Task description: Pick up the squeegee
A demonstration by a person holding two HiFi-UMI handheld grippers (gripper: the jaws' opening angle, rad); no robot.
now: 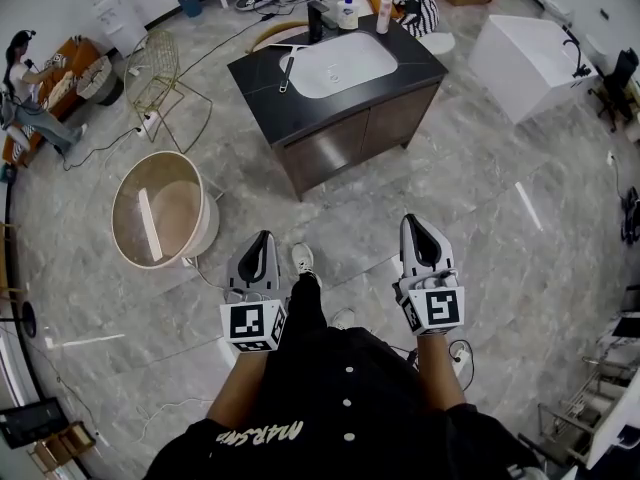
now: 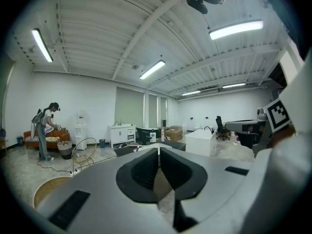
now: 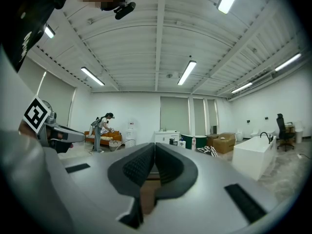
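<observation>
The squeegee [image 1: 287,72] lies on the black countertop [image 1: 260,88] of a vanity, just left of its white sink [image 1: 340,64], far ahead of me in the head view. My left gripper [image 1: 263,238] and right gripper [image 1: 416,222] are held side by side low over the marble floor, well short of the vanity, both pointing toward it. In the left gripper view the left gripper [image 2: 159,151] has its jaws pressed together with nothing between them. The right gripper [image 3: 154,146] in its own view is likewise shut and empty. The squeegee is too small to make out in either gripper view.
A round beige tub [image 1: 160,211] stands on the floor ahead left. A wire chair [image 1: 160,78] and a person [image 1: 25,98] are at the far left. A white bathtub [image 1: 520,63] sits at the right. Bottles [image 1: 348,10] stand at the counter's back. Cables run across the floor.
</observation>
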